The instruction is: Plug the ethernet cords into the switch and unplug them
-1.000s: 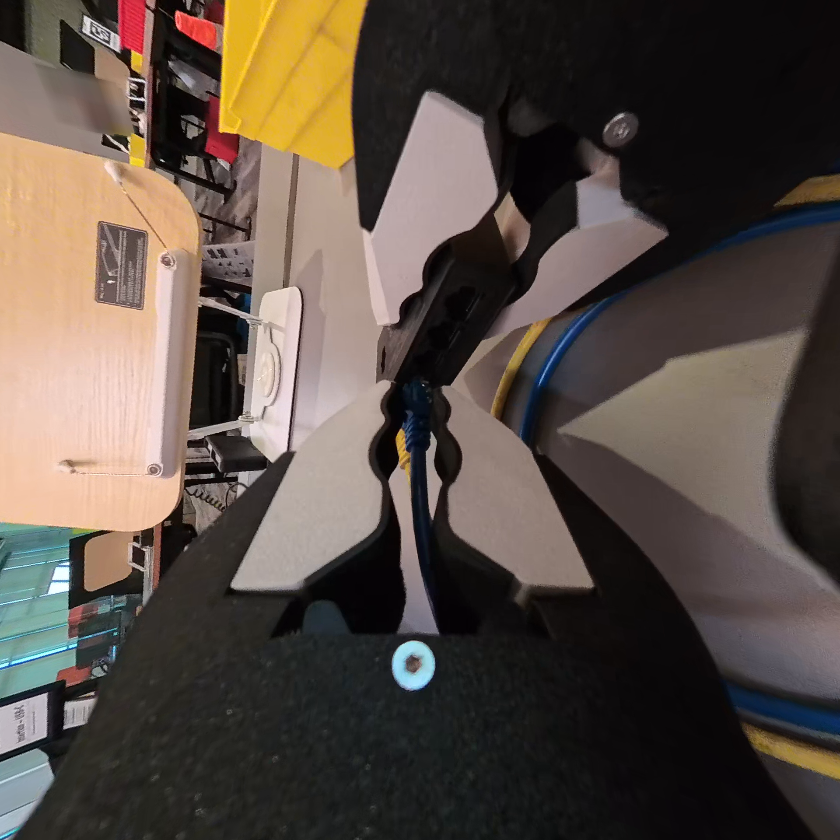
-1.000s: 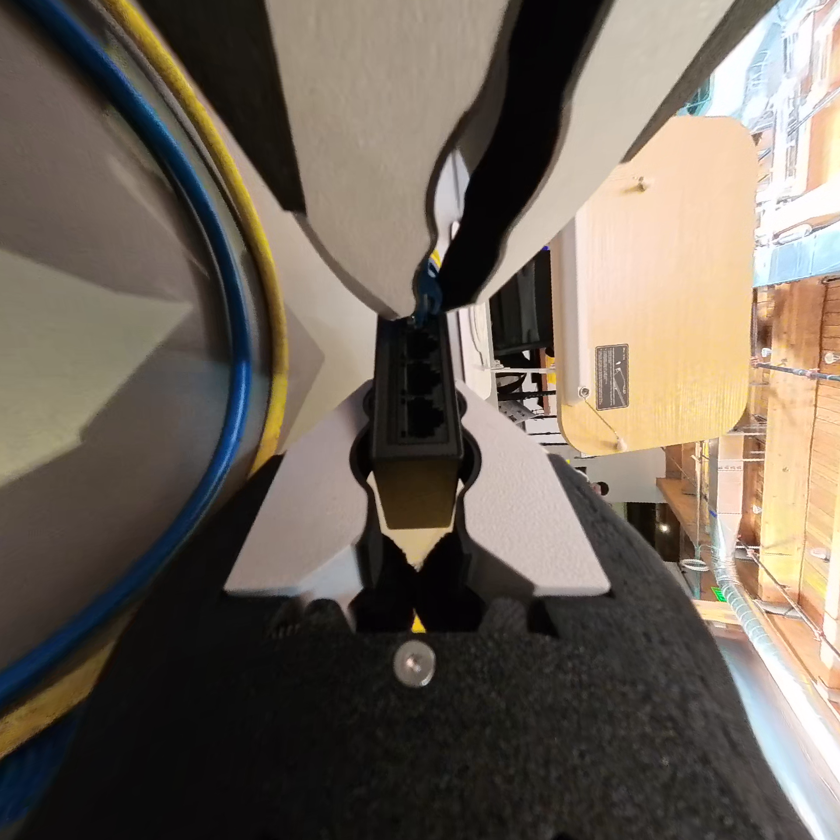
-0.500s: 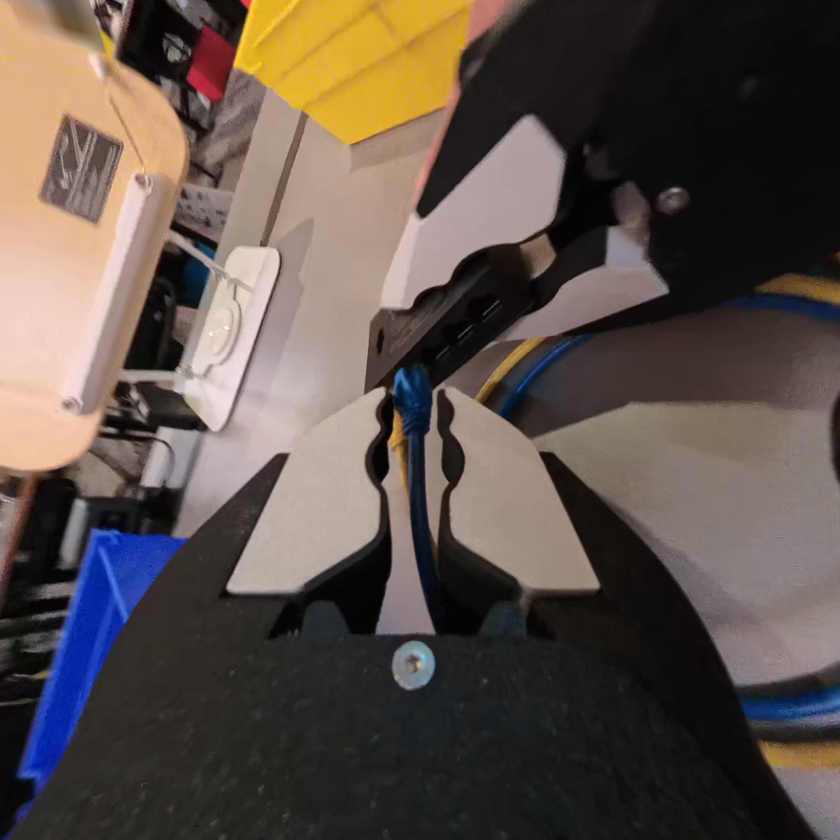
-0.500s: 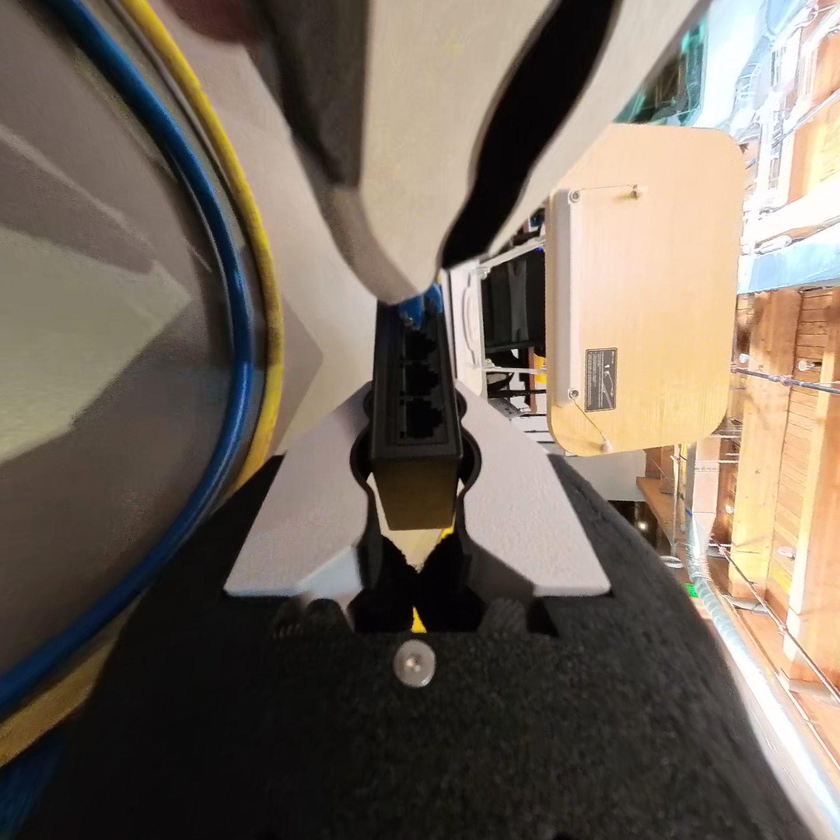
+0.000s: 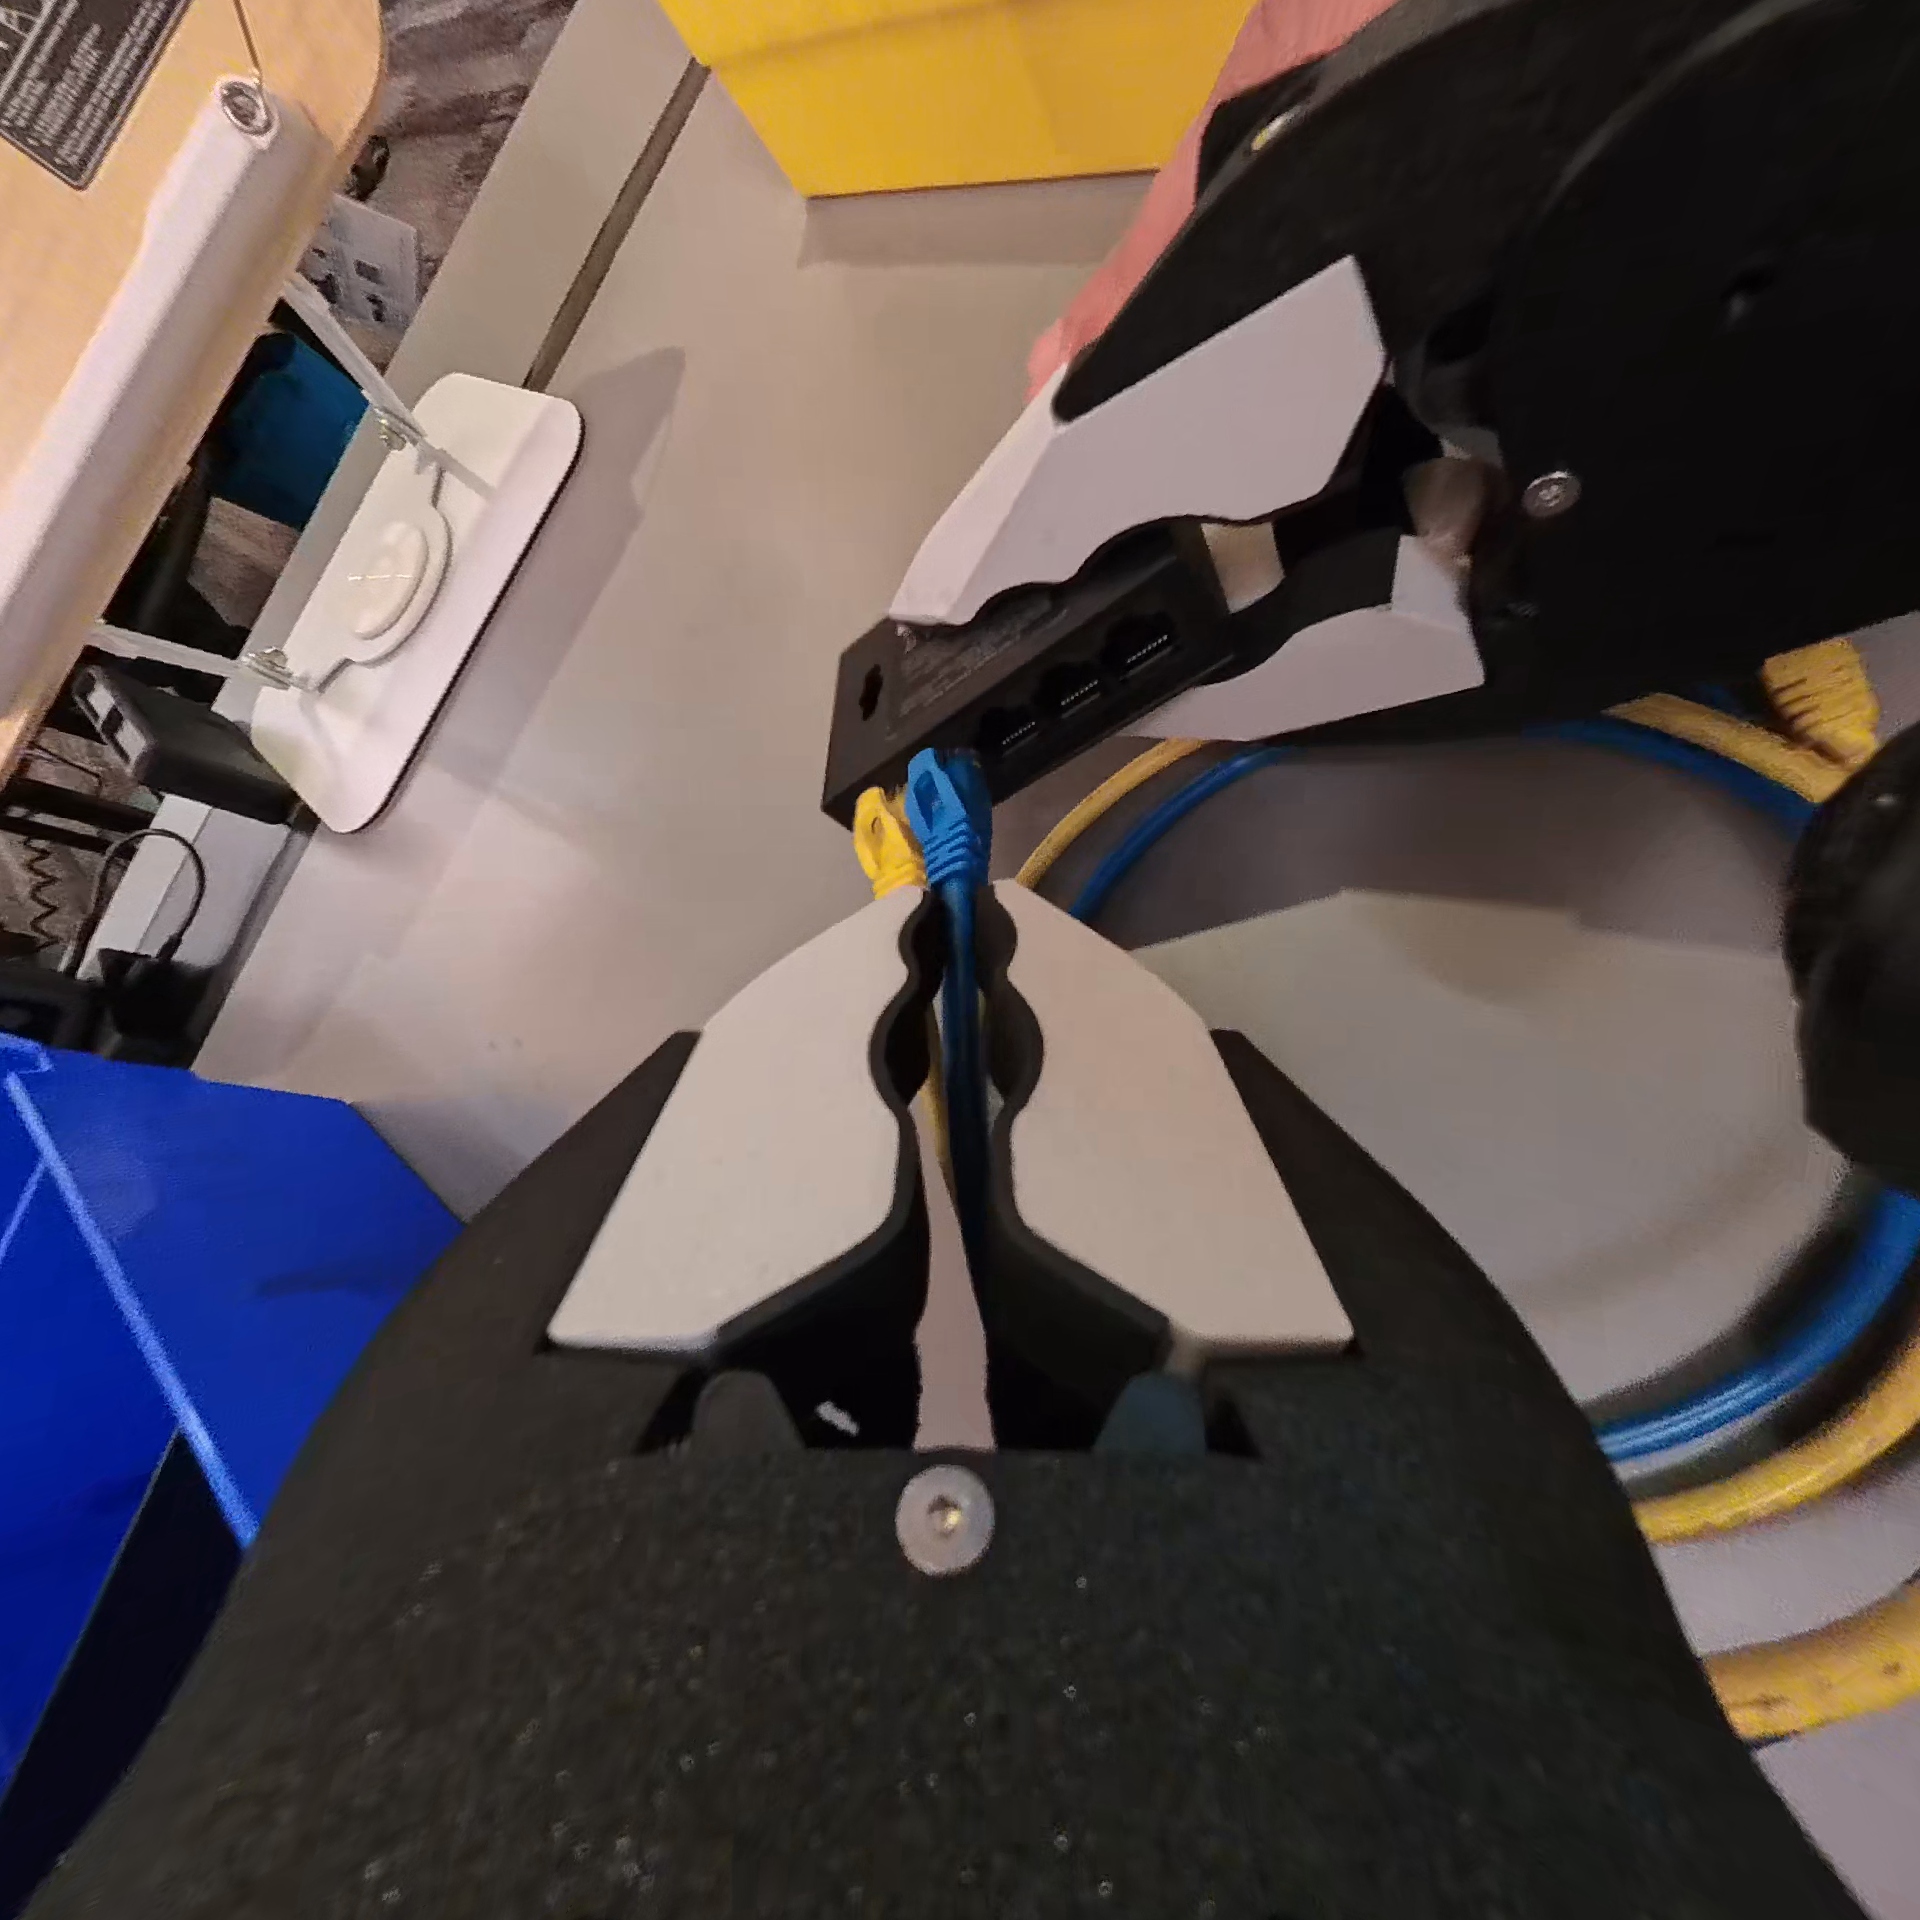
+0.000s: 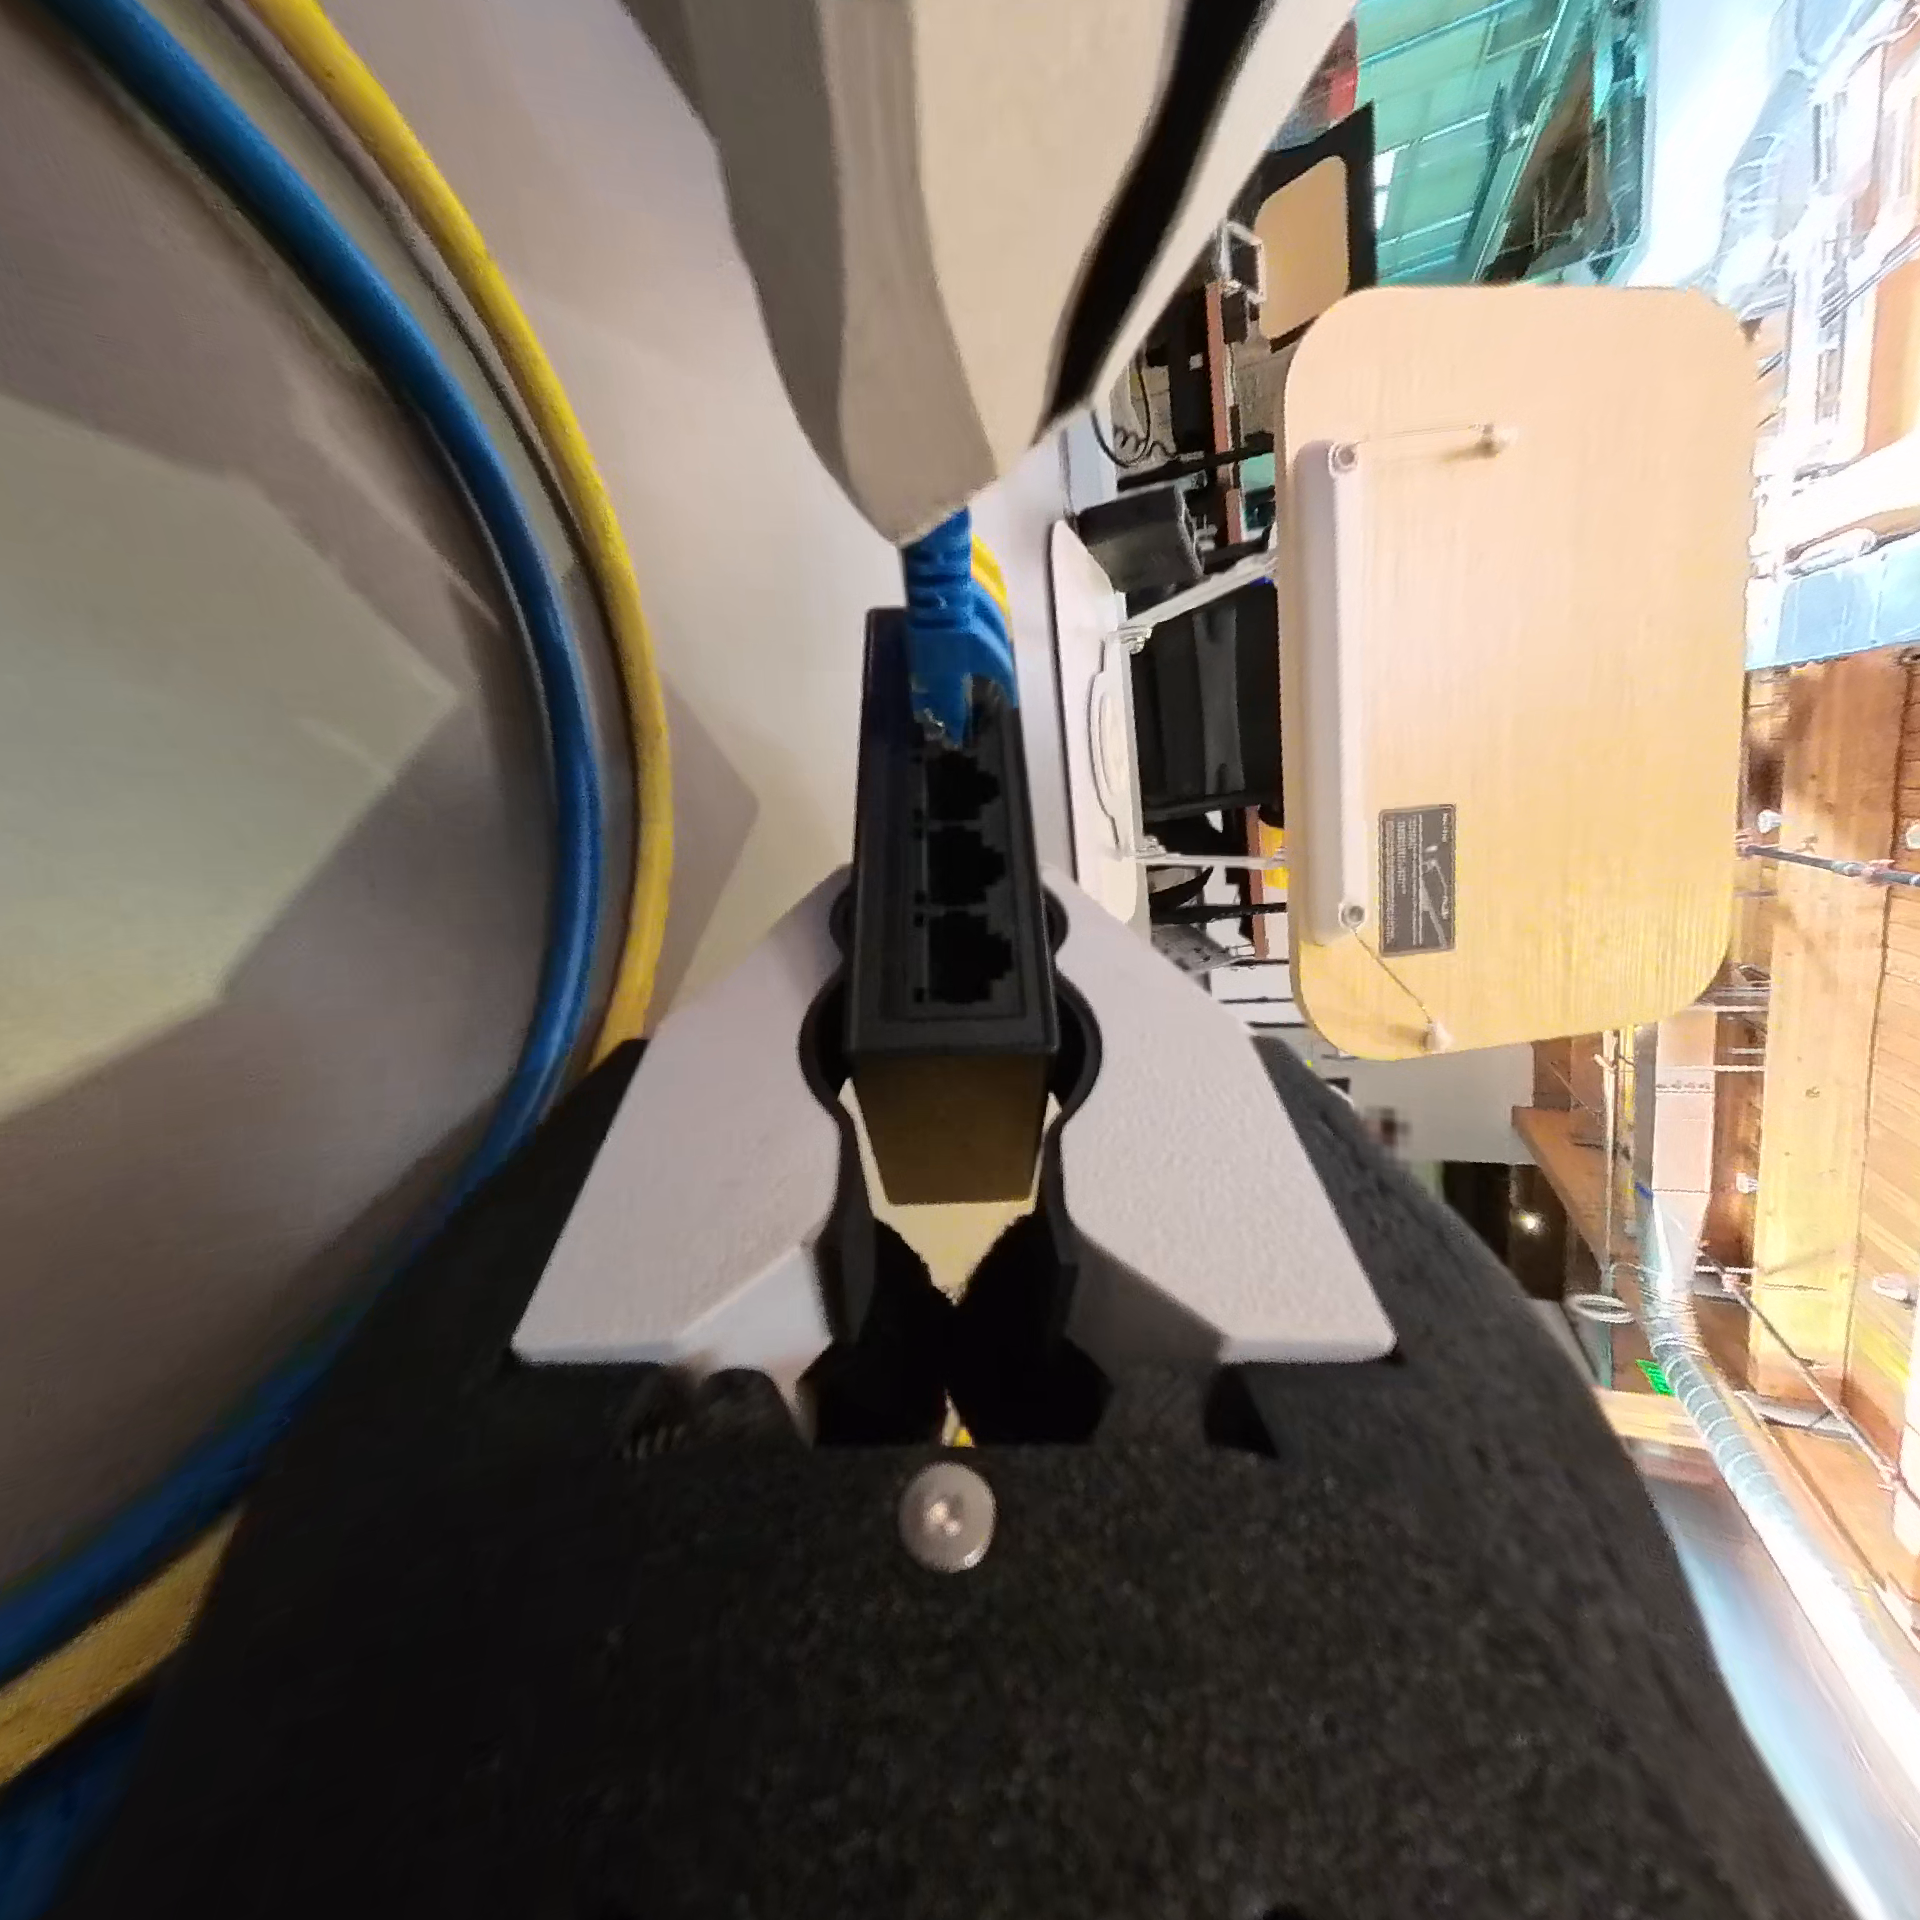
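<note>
Black switch [image 6: 951, 883] is clamped end-on by the right gripper [image 6: 948, 1023]; blue cord [image 5: 961, 997] is pinched just behind its plug by the nearly shut left gripper [image 5: 951, 914]; yellow plug [image 5: 883, 842] is seated beside it. Step judged: blue plug at the port, unplugging or seating; a straight pull is called for. Switch label is unreadable.

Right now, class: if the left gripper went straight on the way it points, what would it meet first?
Most likely the black switch held in the right gripper. The left gripper, shut on the blue cord, points at the switch's port face, where the cord's plug already meets a port. Depth is hard to judge.
</note>
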`<state>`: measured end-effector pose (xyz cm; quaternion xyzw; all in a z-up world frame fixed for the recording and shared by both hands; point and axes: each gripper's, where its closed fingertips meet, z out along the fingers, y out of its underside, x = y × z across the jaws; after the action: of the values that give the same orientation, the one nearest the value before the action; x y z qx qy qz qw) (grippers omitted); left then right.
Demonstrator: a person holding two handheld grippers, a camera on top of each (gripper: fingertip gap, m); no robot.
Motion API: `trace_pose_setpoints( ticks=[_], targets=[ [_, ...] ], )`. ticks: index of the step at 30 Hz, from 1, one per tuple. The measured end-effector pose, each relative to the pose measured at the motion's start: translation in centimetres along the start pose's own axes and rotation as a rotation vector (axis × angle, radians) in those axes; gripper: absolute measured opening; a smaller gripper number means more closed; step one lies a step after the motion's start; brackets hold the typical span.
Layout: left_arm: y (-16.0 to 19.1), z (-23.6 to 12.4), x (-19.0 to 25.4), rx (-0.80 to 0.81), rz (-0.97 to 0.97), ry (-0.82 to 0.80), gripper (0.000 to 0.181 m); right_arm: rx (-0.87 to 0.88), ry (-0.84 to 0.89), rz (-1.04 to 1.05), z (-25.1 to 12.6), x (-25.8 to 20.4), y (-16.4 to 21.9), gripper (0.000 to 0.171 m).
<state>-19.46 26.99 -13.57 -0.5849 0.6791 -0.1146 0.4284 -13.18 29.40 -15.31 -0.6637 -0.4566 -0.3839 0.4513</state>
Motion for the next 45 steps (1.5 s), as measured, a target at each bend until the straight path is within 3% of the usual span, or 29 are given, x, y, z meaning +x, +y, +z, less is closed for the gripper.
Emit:
trace_pose_setpoints(
  ticks=[13, 17, 20, 25, 45],
  targets=[
    [0.7, -1.3, 0.3, 0.026, -0.032, 0.035, 0.005, 0.022, -0.066, 0.082, 0.4, -1.2, -1.4, 0.028],
    [0.6, -1.2, 0.1, 0.030, -0.076, 0.053, 0.005, 0.035, 0.001, 0.036, 0.1, -0.5, -1.6, 0.027],
    [0.5, -0.9, -0.1, 0.011, -0.114, 0.066, 0.006, 0.143, 0.088, -0.005, -1.2, 0.2, -3.2, 0.029],
    [0.4, -0.4, 0.4, -0.016, -0.110, 0.073, 0.006, 0.226, 0.018, 0.028, -2.2, -0.7, -5.4, 0.021],
    [0.2, -0.7, 0.7, -0.027, -0.152, 0.100, 0.005, 0.216, 0.010, 0.078, -2.0, -0.7, -5.0, 0.014]
  ],
)
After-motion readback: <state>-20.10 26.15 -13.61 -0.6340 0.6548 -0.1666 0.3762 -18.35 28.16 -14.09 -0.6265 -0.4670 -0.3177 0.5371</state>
